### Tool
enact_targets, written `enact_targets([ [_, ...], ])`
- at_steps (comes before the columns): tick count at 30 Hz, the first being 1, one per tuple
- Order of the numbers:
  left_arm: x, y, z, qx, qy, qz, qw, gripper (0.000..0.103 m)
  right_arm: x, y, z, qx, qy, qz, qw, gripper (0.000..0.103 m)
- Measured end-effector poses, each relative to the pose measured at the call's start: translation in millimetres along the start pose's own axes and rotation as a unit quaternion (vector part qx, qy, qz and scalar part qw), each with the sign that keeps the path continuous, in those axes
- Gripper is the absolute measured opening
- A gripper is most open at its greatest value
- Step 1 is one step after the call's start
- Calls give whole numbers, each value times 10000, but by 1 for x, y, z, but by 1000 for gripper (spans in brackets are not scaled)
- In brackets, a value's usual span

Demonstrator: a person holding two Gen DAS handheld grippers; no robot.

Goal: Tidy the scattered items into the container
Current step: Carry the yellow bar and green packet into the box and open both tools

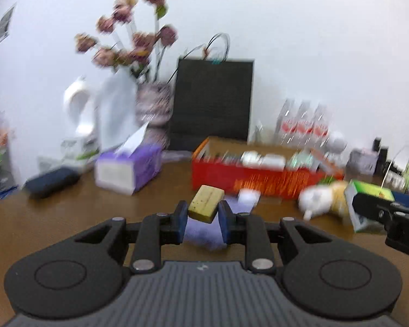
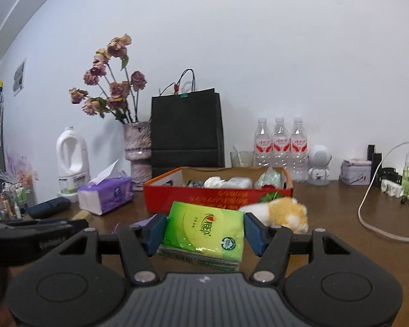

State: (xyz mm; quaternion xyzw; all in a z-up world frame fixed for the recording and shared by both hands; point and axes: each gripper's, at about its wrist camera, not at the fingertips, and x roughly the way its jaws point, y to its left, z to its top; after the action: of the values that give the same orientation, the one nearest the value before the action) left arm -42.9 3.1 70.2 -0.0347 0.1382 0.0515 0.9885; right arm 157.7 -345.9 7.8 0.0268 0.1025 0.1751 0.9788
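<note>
- The left gripper (image 1: 203, 218) has its jaws drawn narrow and clamped on a small yellow block (image 1: 205, 203), held clear above the brown table (image 1: 68, 218).
- The right gripper (image 2: 203, 234) stands about half open, its pads pressed against both sides of a green tissue pack (image 2: 204, 231), which looks lifted off the table too.
- The red box (image 2: 218, 197), the container, sits ahead of both grippers, already holding a few packets and wrapped bits.
- A stuffed toy (image 2: 280, 211) lies on the table just in front of the box, still to be tidied.
- In the left view, something small and white lies near the box, too blurred to name.
- The step in hand seems to be the carry: both items are gripped and headed for the box.
- Next, each gripper needs to pass over the near wall of the box, then open above a free spot inside.
</note>
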Motion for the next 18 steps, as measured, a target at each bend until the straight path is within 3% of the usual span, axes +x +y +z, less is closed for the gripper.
enact_targets([
  [4,53,7,61,-351,49,-393,9986,25,14,-13,52,559,333,314,9974,61],
  [7,106,4,100,-198,148,-427,9988,25,41,-4,94,636,498,363,9961,61],
  [9,155,0,117,-70,489,-505,9975,25,71,15,120,718,829,424,9931,61],
  [13,255,-10,120,265,1467,-409,9880,25,157,74,149,817,1758,545,9795,61],
  [16,307,-20,108,528,2015,-272,9777,25,217,98,145,1127,2565,452,9589,61],
  [18,330,-20,100,441,2369,-354,9699,25,248,101,136,1358,2943,322,9455,61],
])
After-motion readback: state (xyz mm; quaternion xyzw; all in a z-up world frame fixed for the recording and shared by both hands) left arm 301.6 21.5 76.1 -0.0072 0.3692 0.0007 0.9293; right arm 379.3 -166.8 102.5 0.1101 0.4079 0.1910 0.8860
